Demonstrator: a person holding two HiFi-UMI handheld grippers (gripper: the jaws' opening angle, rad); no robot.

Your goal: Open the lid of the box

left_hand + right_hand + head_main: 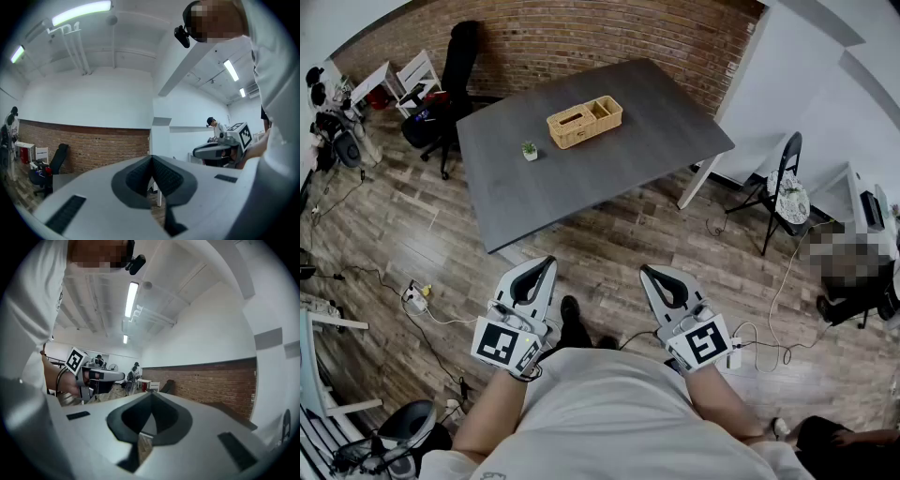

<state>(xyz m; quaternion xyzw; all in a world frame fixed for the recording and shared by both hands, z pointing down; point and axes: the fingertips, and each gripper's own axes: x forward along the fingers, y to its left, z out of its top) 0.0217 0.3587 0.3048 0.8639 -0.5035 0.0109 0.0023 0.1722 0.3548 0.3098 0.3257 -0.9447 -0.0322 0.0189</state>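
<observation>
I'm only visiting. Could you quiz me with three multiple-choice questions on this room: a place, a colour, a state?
1. Where is the woven wicker box? A floor B dark grey table C chair
2. What colour is the brick wall behind it? A blue B red-brown C green
3. How do the left hand-held gripper and right hand-held gripper stand? A both shut, empty B both open C gripping the box
Answers: B, it rests on the tabletop; B, the bricks look red-brown; A, each gripper view shows pads together, nothing between.
</observation>
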